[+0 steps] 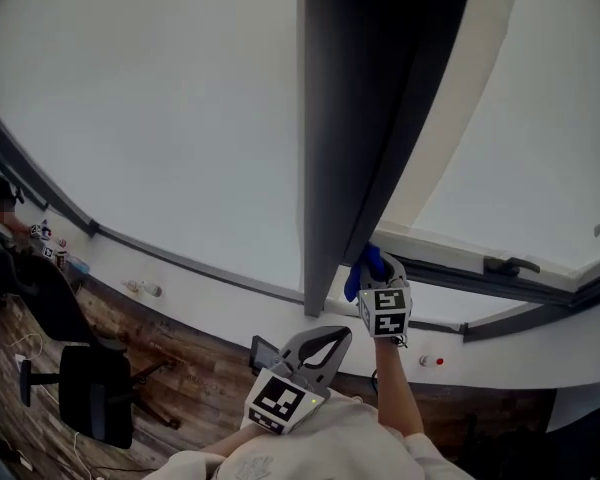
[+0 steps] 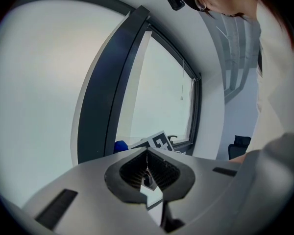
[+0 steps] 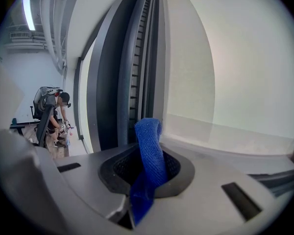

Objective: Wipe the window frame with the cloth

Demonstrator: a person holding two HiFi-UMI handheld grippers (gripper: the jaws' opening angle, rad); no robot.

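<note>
A dark vertical window frame post (image 1: 350, 118) runs down the middle of the head view to the white sill (image 1: 210, 293). My right gripper (image 1: 372, 271) is at the foot of that post, shut on a blue cloth (image 1: 354, 284). In the right gripper view the cloth (image 3: 149, 151) sticks up out of the closed jaws, right beside the post (image 3: 132, 72). My left gripper (image 1: 330, 340) hangs lower, close to my body, shut with nothing in it. In its own view the left gripper (image 2: 147, 156) points up at the post (image 2: 105, 92), where a bit of the cloth (image 2: 120, 146) shows.
A black window handle (image 1: 510, 265) sits on the lower frame to the right. A small bottle (image 1: 145, 289) lies on the sill at the left. Below are a wood floor and an office chair (image 1: 95, 393). Another person (image 1: 0, 208) stands at the far left.
</note>
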